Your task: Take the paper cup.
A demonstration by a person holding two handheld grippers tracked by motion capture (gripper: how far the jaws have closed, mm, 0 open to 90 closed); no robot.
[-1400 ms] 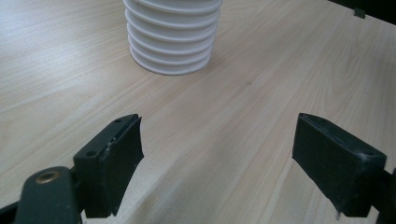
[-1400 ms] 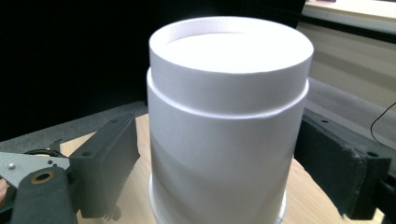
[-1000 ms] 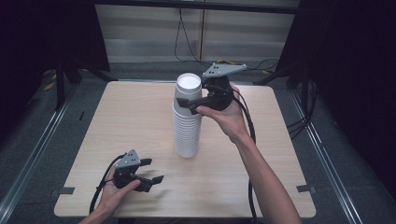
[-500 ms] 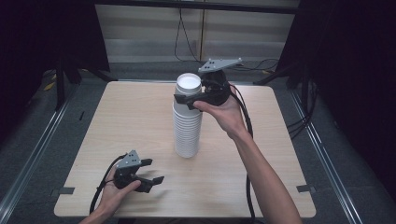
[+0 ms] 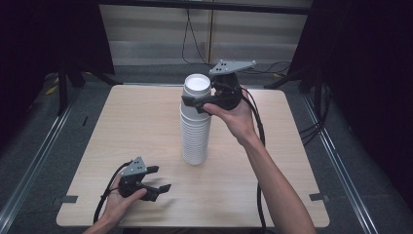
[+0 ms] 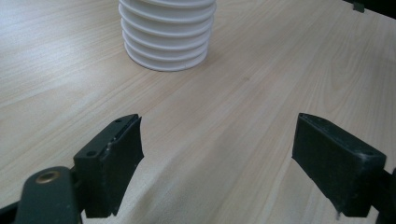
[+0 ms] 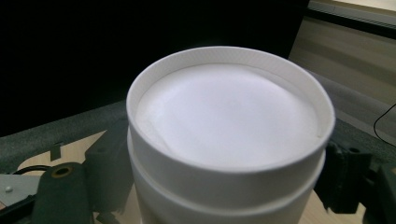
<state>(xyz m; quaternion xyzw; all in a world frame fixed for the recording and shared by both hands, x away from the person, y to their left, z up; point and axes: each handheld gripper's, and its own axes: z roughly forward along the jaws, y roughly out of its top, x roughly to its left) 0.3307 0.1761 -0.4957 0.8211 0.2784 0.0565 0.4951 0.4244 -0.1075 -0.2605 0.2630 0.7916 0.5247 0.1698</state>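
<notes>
a tall stack of white cups (image 5: 196, 122) stood near the middle of the high view, on the wooden table (image 5: 122, 126), its long axis straight up and down. the cups were nested upside down, so the flat closed bottom of the top cup (image 5: 197, 84) faced up and the open mouths pointed down at the tabletop, where the widest rim sat just below the centre of the frame. the right gripper (image 5: 197, 103) was held level at the top of the stack, a little above and right of centre, with one black jaw on each side of the uppermost cups. in the right gripper view the top cup (image 7: 229, 121) took up the centre of the frame and the two jaws lay close against its sides at the lower left and lower right; they seemed to be clamped on it, though the pads' contact was partly hidden behind the cup wall. the left gripper (image 5: 158, 179) rested low over the table in the lower left of the high view, well apart from the stack, pointing toward the right of the frame. in the left gripper view its jaws stood apart with bare wood between them, holding nothing, and the foot of the stack (image 6: 166, 35) showed at the upper middle of that frame.
</notes>
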